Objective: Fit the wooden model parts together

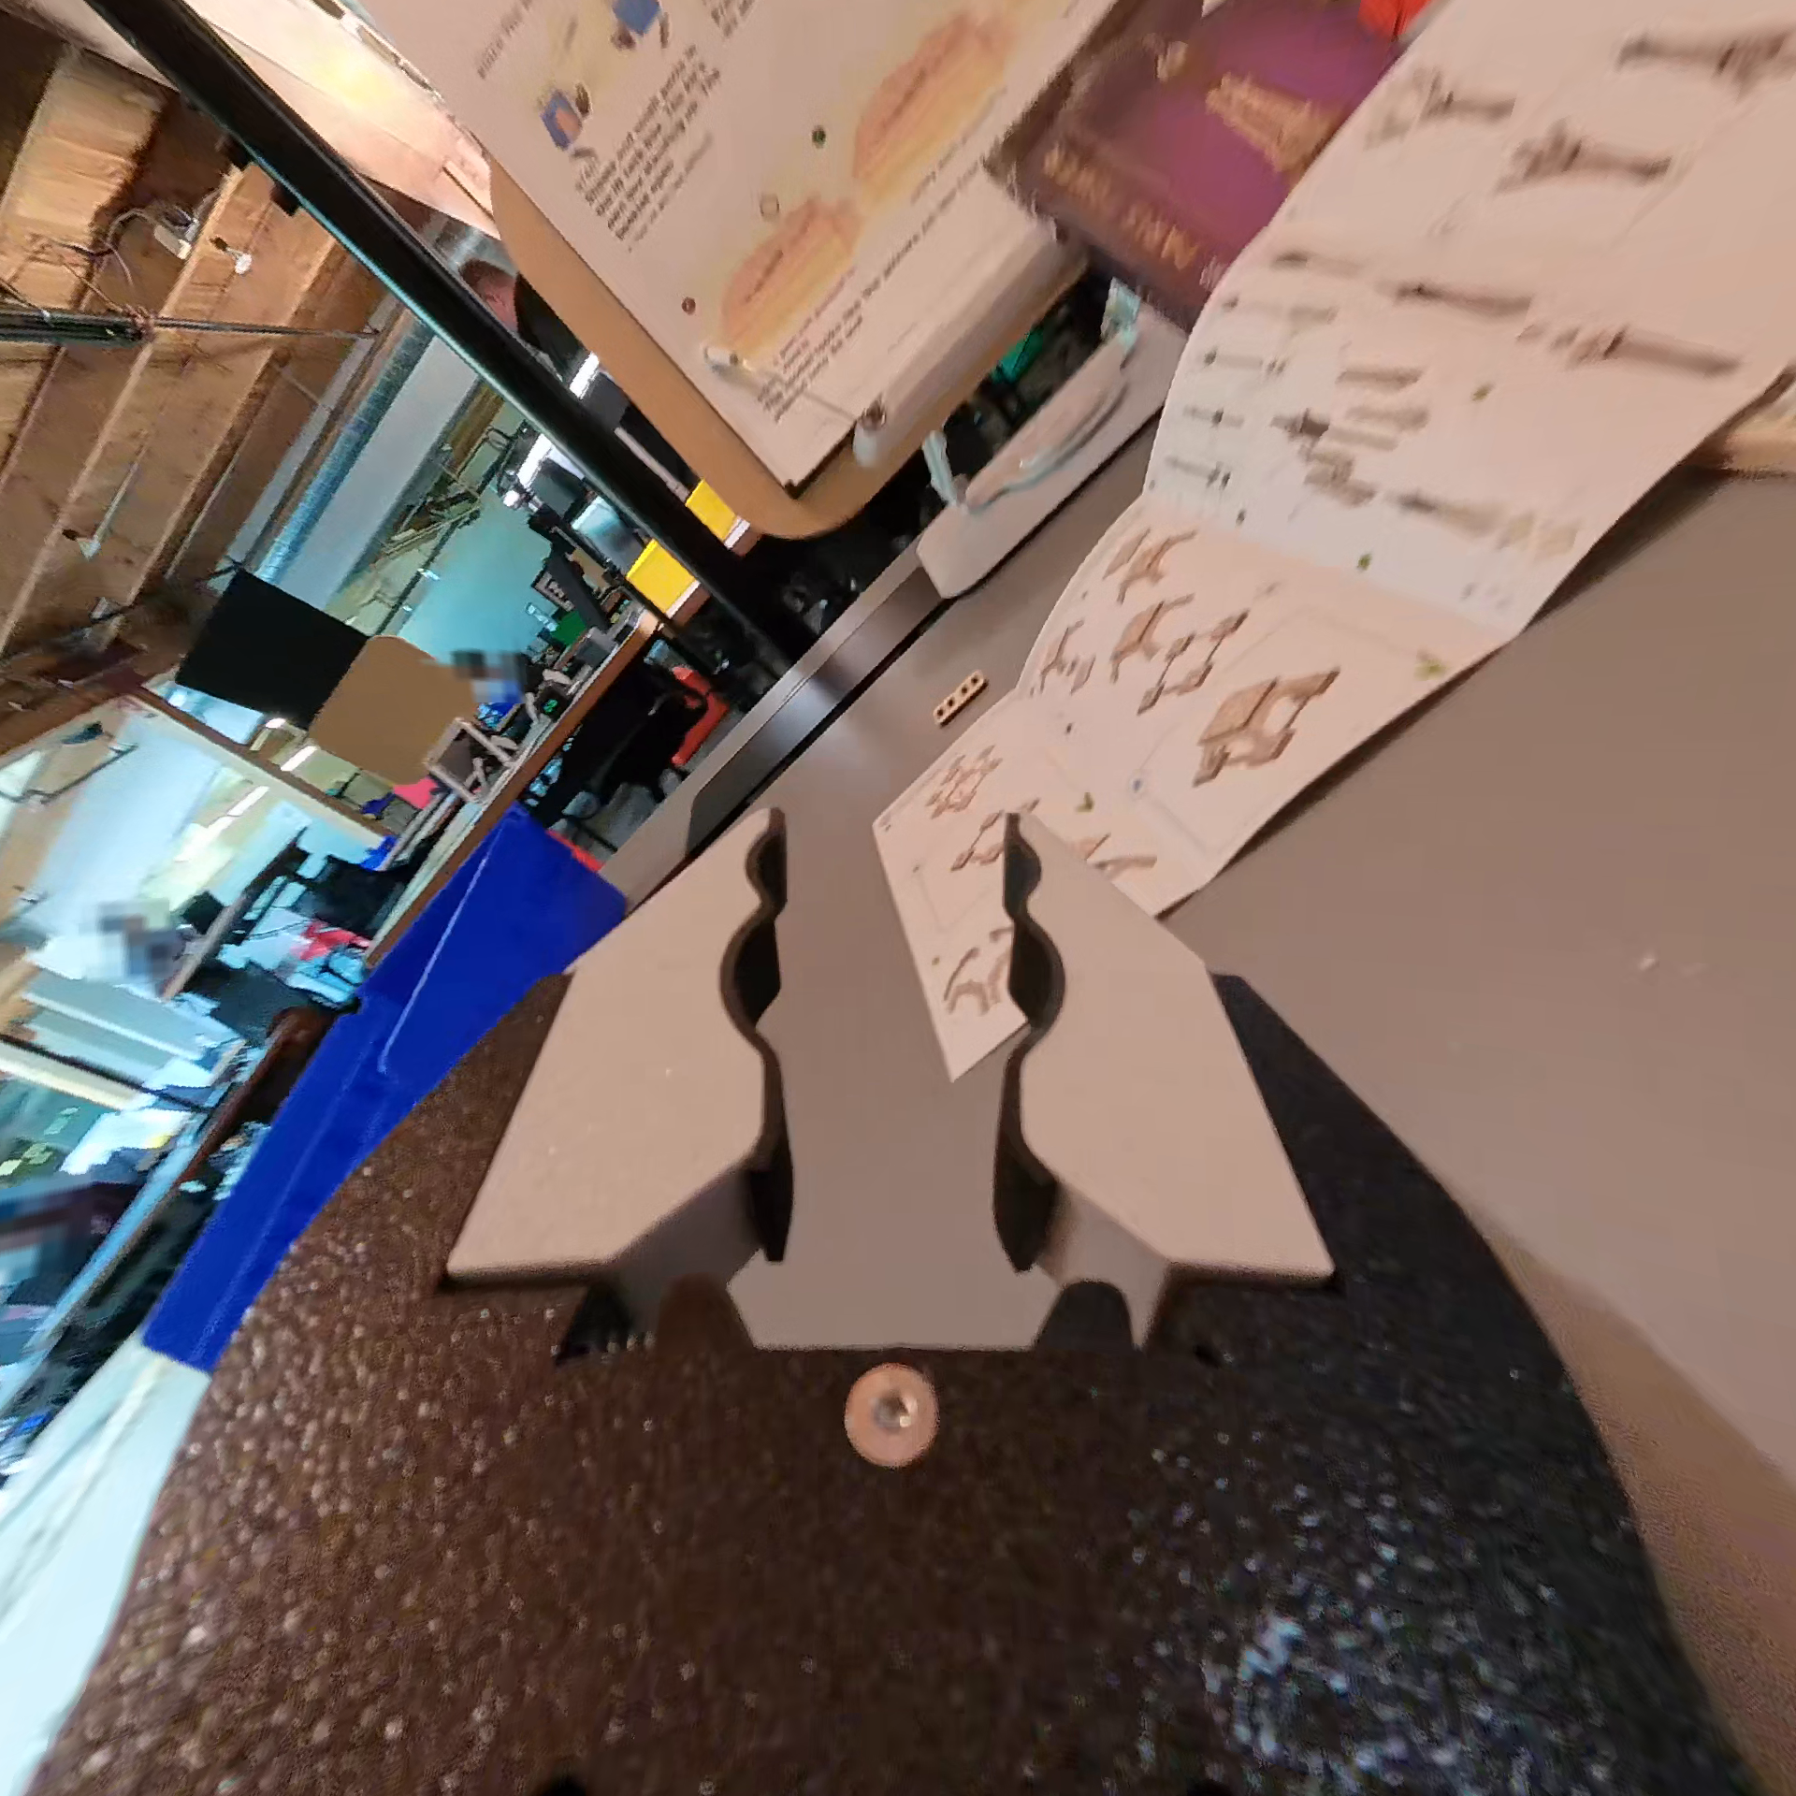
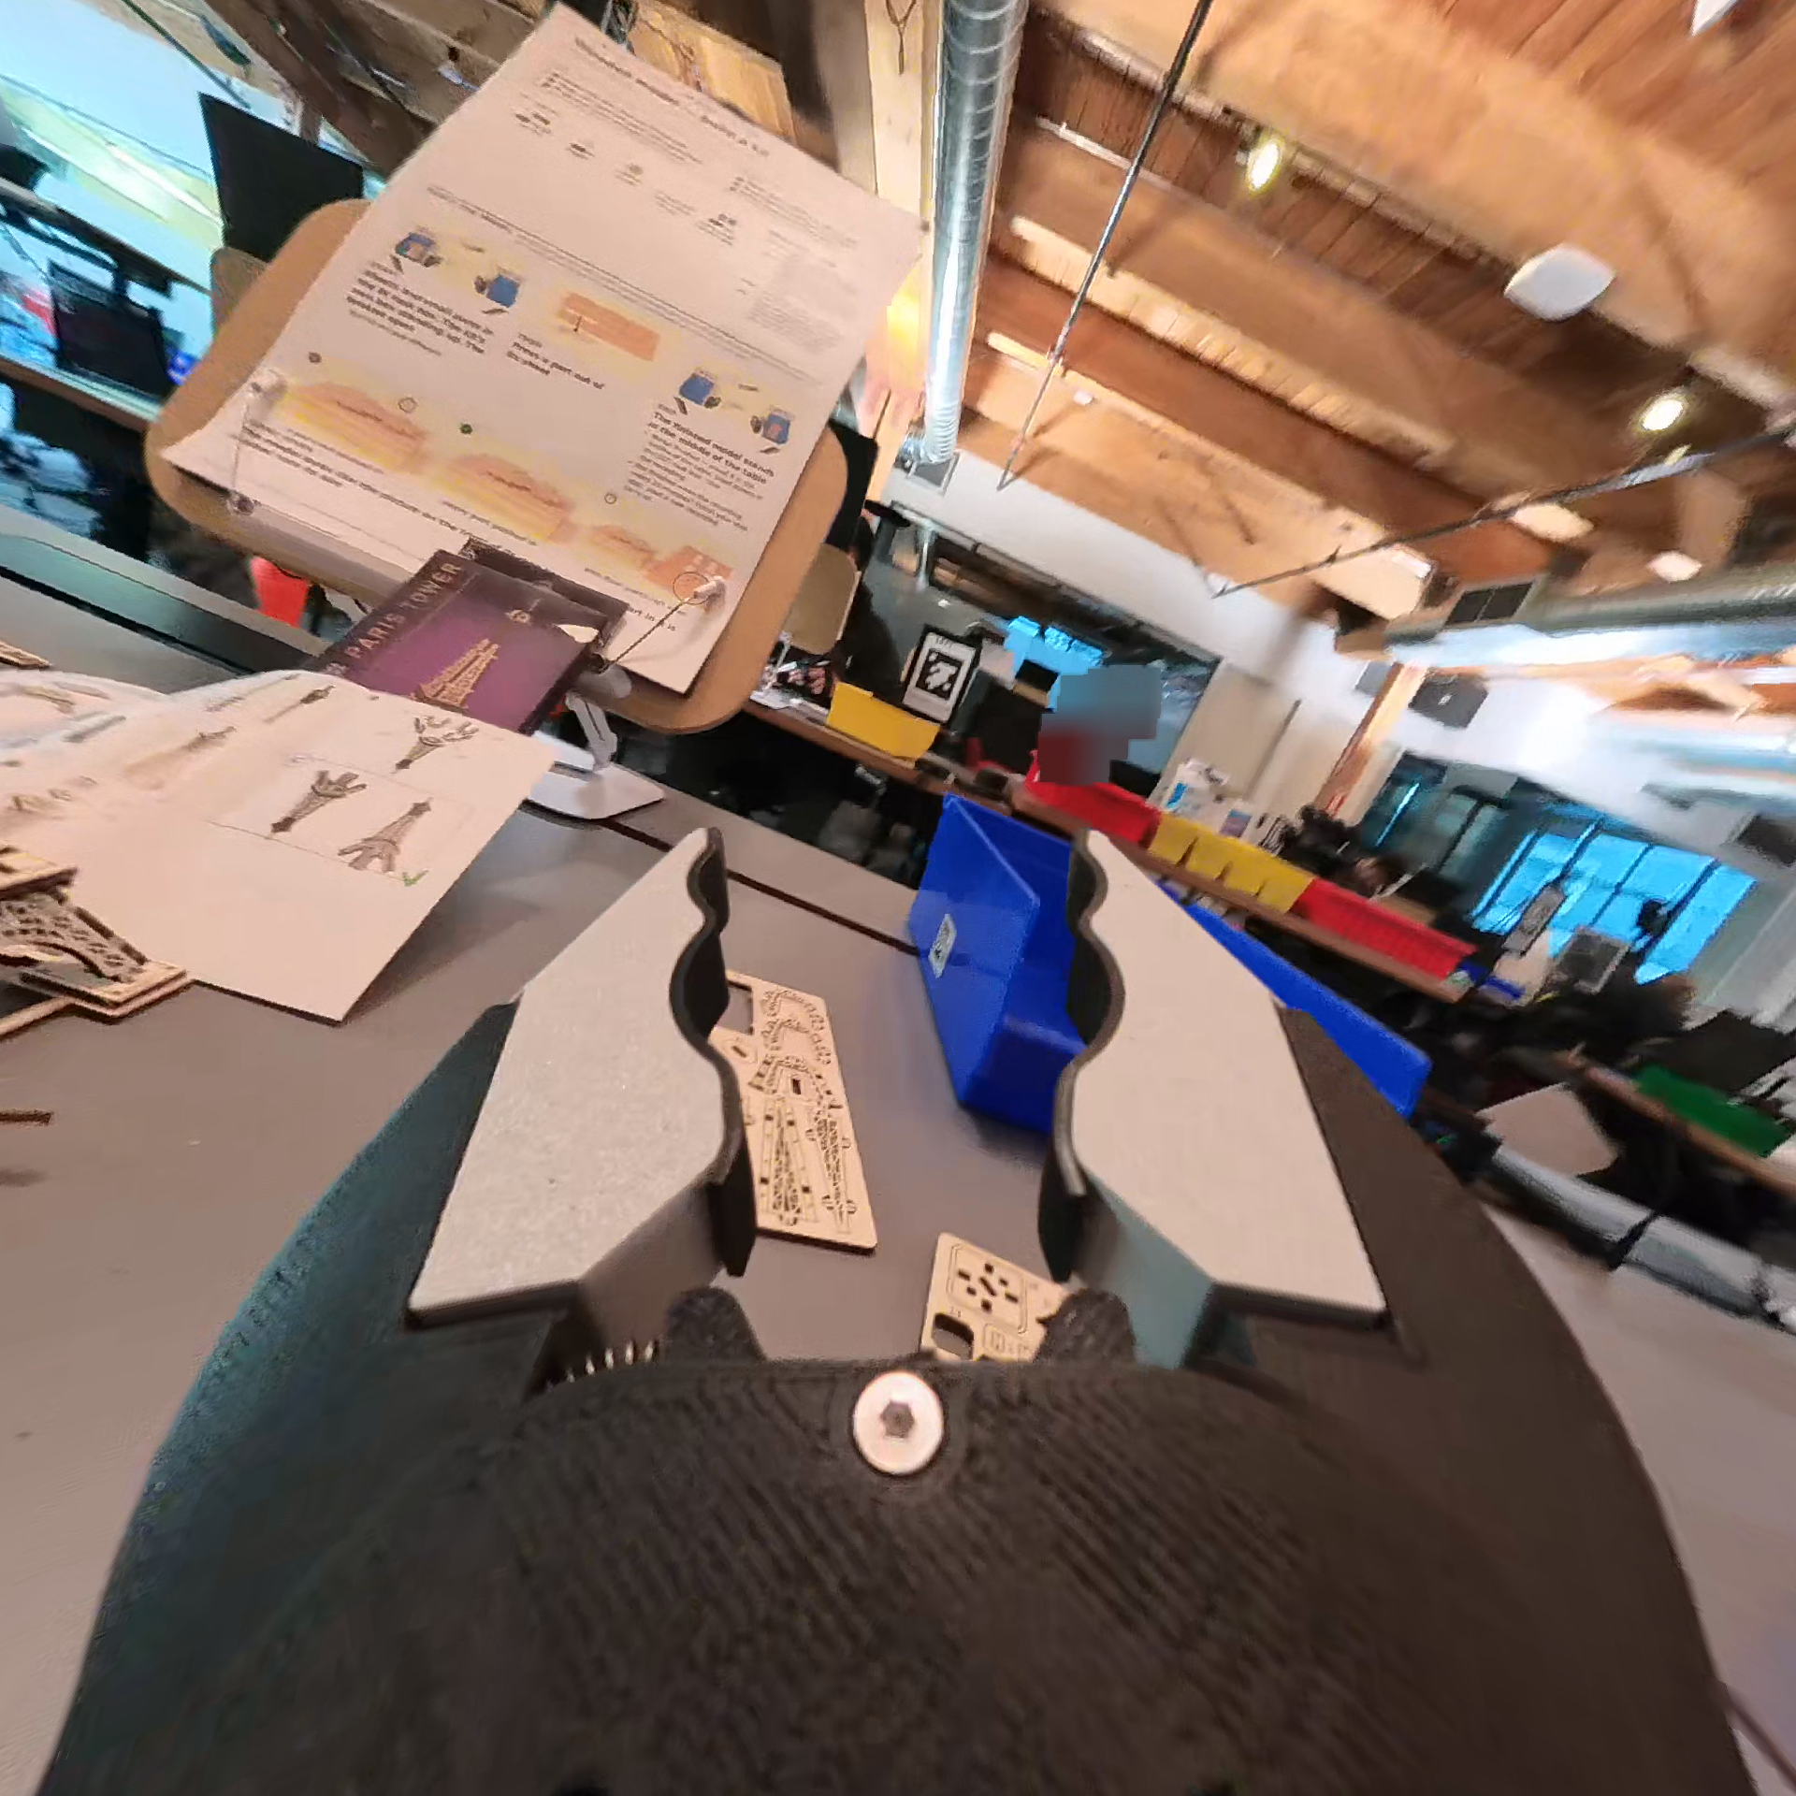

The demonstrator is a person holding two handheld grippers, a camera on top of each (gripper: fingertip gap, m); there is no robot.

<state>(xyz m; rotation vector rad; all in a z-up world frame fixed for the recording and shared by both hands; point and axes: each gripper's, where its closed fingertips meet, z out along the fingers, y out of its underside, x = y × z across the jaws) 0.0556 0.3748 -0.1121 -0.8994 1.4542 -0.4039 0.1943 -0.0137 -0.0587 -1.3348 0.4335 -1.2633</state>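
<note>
The right gripper (image 2: 899, 865) is wide open and holds nothing. It hangs low over the grey table (image 2: 194, 1215). Between its two fingers you can see a thin wooden sheet (image 2: 802, 1118) lying flat on the table, with little tower pieces cut into it. A second, smaller wooden sheet (image 2: 986, 1297) lies just beside it, toward 4 o'clock, partly hidden by the gripper body. A blue bin (image 2: 991, 982) sits close by, at about 2 o'clock from the long sheet.

The left gripper (image 1: 894, 846) is tipped over on its side. Its fingers are apart too, though not as far, and nothing is in it. Ahead of it, toward 1 o'clock, lies the folded picture guide (image 1: 1166, 739). One tiny wooden piece (image 1: 960, 696) with small holes rests alone on the table at 12 o'clock, well apart from the fingers.

In the right wrist view, some already joined wooden parts (image 2: 68, 948) sit far off at 9 o'clock, near the guide.

No piece is picked up yet, so I think this is the reaching and choosing step. Next, the right gripper likely needs to come down over the long sheet and close gently on its edge, or push a part out of it. The sheet looks thin and flat, so it may be hard to lift and could snap if squeezed hard.
</note>
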